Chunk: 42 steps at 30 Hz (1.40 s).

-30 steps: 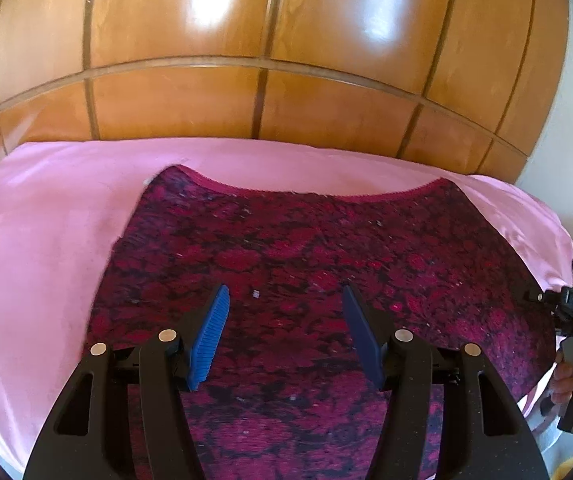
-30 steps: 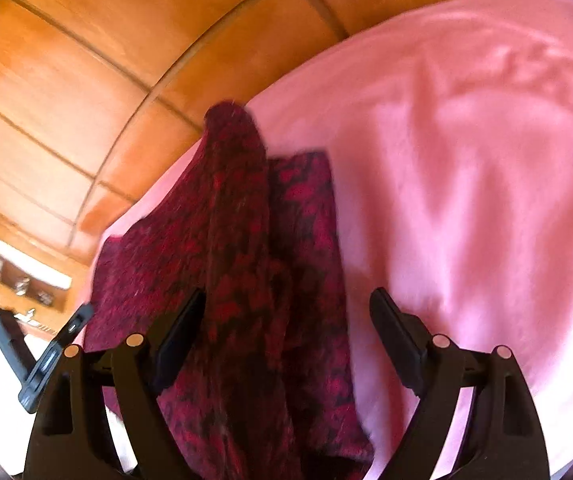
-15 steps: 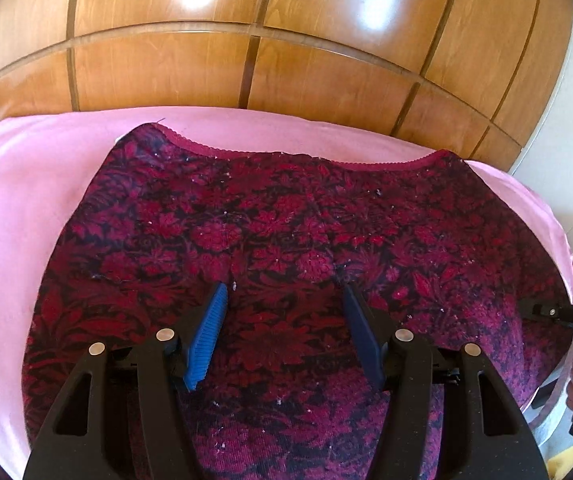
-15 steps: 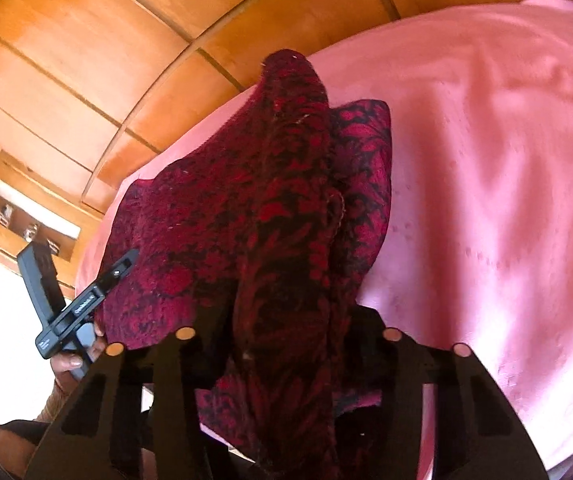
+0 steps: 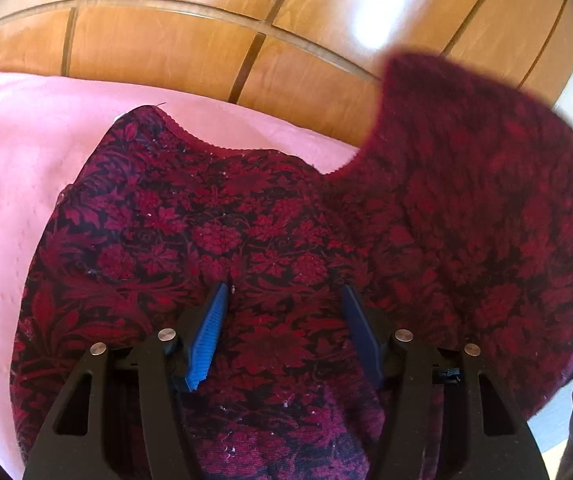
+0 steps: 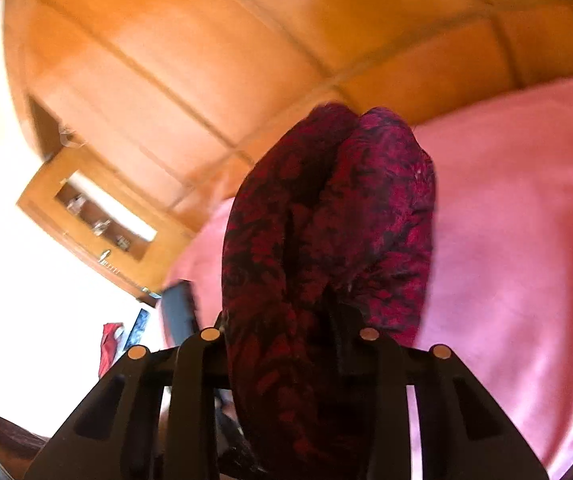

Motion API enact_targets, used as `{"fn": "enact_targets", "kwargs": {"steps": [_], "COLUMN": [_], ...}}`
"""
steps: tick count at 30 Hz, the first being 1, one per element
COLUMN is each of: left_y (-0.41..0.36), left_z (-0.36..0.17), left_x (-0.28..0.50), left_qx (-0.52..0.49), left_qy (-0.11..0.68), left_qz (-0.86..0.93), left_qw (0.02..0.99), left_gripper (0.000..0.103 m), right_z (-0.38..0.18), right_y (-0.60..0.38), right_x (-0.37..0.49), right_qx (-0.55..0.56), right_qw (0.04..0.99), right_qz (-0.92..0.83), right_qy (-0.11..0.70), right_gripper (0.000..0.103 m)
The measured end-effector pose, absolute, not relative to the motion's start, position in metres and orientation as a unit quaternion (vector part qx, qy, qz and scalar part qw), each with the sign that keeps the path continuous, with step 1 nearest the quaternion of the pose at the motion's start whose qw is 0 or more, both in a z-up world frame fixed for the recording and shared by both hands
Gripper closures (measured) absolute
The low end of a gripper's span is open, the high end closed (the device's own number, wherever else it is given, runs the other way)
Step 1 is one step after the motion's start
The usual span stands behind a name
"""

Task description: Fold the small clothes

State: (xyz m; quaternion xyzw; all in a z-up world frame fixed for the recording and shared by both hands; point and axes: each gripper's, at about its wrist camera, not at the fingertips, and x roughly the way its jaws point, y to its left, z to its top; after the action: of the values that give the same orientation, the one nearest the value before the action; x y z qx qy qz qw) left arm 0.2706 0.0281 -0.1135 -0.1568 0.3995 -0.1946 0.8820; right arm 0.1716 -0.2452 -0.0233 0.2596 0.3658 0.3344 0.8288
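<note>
The right hand-held gripper [image 6: 290, 344], its jaws just closing, clamps the floral garment [image 5: 246, 240]; the left hand-held gripper [image 5: 284, 300] hovers unclenched, so the bunched cloth may slide across the bed [image 5: 14, 160].

- Nope, no readable text, labels, brand names or numbers anywhere in either wrist view right now, as far as I can make out.

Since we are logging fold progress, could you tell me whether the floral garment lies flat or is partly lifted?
Partly lifted: the right gripper, shut on the floral garment, raises one bunched side; the rest lies spread.
</note>
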Motion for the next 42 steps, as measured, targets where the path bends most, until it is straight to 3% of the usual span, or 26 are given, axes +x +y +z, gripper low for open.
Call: {"fn": "enact_targets", "kwargs": {"steps": [8, 16, 23, 25, 29, 30, 31, 33, 34, 38, 42], "left_y": [0.109, 0.213, 0.195, 0.181, 0.152, 0.148, 0.143, 0.136, 0.135, 0.136, 0.139], "left_z": [-0.096, -0.075, -0.054, -0.057, -0.073, -0.077, -0.078, -0.077, -0.079, -0.073, -0.065], "left_x": [0.238, 0.200, 0.218, 0.229, 0.267, 0.276, 0.280, 0.290, 0.291, 0.295, 0.294], "left_qx": [-0.250, -0.372, -0.340, -0.321, -0.305, -0.305, -0.301, -0.279, -0.276, -0.263, -0.256], "left_qy": [0.371, 0.312, 0.329, 0.351, 0.407, 0.419, 0.427, 0.436, 0.437, 0.439, 0.437], "left_qz": [-0.185, -0.196, -0.256, -0.266, -0.276, -0.277, -0.282, -0.277, -0.275, -0.266, -0.262], "left_qw": [0.875, 0.852, 0.843, 0.838, 0.816, 0.809, 0.804, 0.810, 0.810, 0.817, 0.821], "left_gripper": [0.045, 0.045, 0.045, 0.035, 0.035, 0.036, 0.053, 0.074, 0.080, 0.084, 0.085], "right_z": [-0.004, -0.034, -0.075, -0.078, -0.078, -0.077, -0.077, -0.073, -0.070, -0.048, -0.022], "right_y": [-0.151, -0.046, 0.018, 0.019, 0.016, 0.014, 0.012, 0.008, 0.003, -0.031, -0.098], "right_x": [0.181, 0.154, 0.104, 0.095, 0.085, 0.084, 0.083, 0.085, 0.083, 0.076, 0.074], "right_qx": [0.201, 0.029, -0.141, -0.165, -0.170, -0.168, -0.165, -0.157, -0.150, -0.075, 0.051], "right_qw": [0.824, 0.844, 0.864, 0.869, 0.874, 0.875, 0.875, 0.875, 0.872, 0.832, 0.796], "right_qz": [0.388, 0.376, 0.348, 0.339, 0.336, 0.336, 0.337, 0.346, 0.358, 0.448, 0.507], "right_qy": [0.362, 0.382, 0.336, 0.321, 0.307, 0.306, 0.304, 0.301, 0.298, 0.317, 0.328], "right_gripper": [0.075, 0.075, 0.075, 0.074, 0.072, 0.070, 0.068, 0.047, 0.042, 0.023, 0.021]}}
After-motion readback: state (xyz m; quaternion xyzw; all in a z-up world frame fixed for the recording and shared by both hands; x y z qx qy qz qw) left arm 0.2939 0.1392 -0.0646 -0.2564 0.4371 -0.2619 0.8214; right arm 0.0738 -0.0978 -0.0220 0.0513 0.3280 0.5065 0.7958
